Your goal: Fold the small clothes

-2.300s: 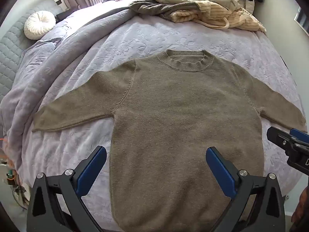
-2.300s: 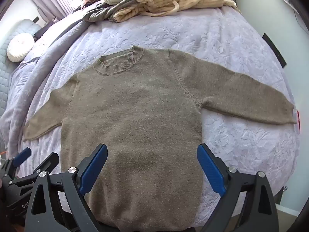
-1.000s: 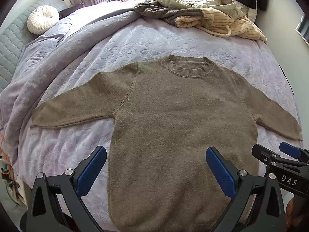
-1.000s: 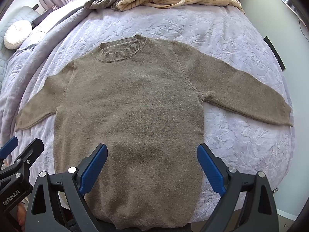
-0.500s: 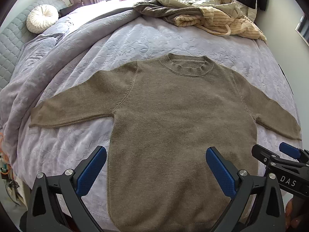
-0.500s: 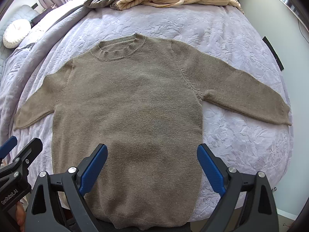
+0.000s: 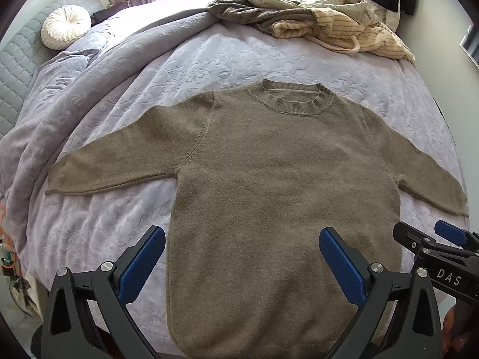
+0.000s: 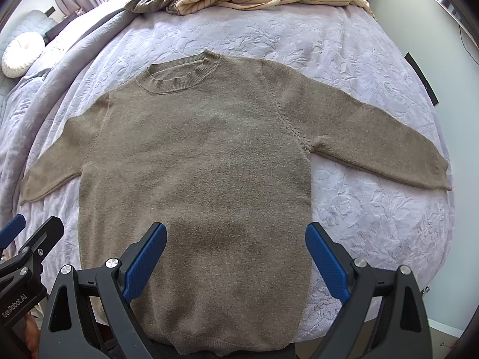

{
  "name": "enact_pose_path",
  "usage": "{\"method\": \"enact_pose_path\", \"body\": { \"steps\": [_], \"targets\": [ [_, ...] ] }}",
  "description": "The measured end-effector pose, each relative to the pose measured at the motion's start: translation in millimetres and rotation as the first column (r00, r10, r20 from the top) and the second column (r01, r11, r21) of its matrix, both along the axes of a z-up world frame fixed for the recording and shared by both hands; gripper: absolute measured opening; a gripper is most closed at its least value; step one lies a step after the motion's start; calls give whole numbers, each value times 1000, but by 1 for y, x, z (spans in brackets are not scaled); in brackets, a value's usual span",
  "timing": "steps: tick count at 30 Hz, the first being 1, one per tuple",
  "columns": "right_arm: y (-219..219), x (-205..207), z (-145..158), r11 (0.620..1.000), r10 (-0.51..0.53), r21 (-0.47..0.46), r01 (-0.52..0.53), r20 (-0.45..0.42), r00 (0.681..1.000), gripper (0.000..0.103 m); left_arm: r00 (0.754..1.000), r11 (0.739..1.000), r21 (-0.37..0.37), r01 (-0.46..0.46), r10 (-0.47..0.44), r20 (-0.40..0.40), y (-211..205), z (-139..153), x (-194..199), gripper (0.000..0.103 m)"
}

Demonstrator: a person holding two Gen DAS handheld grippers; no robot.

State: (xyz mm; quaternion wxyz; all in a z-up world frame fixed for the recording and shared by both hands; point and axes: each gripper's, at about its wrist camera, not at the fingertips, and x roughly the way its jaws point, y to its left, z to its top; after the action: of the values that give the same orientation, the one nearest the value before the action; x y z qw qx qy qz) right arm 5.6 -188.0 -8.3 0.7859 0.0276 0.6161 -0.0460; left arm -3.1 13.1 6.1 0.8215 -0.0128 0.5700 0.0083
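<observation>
An olive-brown knit sweater lies flat on the lilac bedspread, collar away from me, both sleeves spread out sideways. In the right wrist view the same sweater fills the middle. My left gripper hovers open above the sweater's lower body, nothing between its blue pads. My right gripper is open too, above the hem area. The right gripper also shows at the lower right edge of the left wrist view, beside the sweater's right side; there I cannot judge its jaws.
A heap of other clothes, cream striped, grey and quilted, lies at the far end of the bed. A round white cushion rests at the far left by the padded headboard. A rumpled grey duvet runs along the left side.
Both grippers pulled back and rose slightly over the last two seconds, so more of the sweater's hem shows. The sweater itself has not moved; both grippers stayed open.
</observation>
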Motion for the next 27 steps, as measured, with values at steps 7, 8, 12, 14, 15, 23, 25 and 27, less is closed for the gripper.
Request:
{"method": "enact_pose_path", "body": {
  "steps": [7,8,12,14,15,23,25,27],
  "targets": [
    [0,-1,0,1000,-1,-1,1,-2,1000,95,1000,1000,-2,6,-6,-3,-2,0,-1,103],
    [0,-1,0,1000,-1,-1,1,-2,1000,95,1000,1000,-2,8,-8,-3,-2,0,-1,103],
    [0,-1,-1,1000,-3,1,3,-6,1000,95,1000,1000,-3,6,-6,-8,-2,-1,-1,103],
    [0,-2,-2,1000,-5,2,5,-6,1000,95,1000,1000,-4,4,-4,-9,-2,-1,-1,103],
    [-1,-3,-2,1000,-7,2,7,-4,1000,95,1000,1000,-5,3,-3,-9,-2,-1,-2,103],
    [-1,-3,0,1000,-6,2,6,-1,1000,95,1000,1000,-4,-3,3,-8,0,0,-4,103],
    [-1,-4,1,1000,-7,1,7,2,1000,95,1000,1000,-3,-3,3,-6,0,0,-4,103],
    [-1,-4,1,1000,-8,0,8,2,1000,95,1000,1000,-4,-2,2,-6,1,0,-4,103]
  ]
}}
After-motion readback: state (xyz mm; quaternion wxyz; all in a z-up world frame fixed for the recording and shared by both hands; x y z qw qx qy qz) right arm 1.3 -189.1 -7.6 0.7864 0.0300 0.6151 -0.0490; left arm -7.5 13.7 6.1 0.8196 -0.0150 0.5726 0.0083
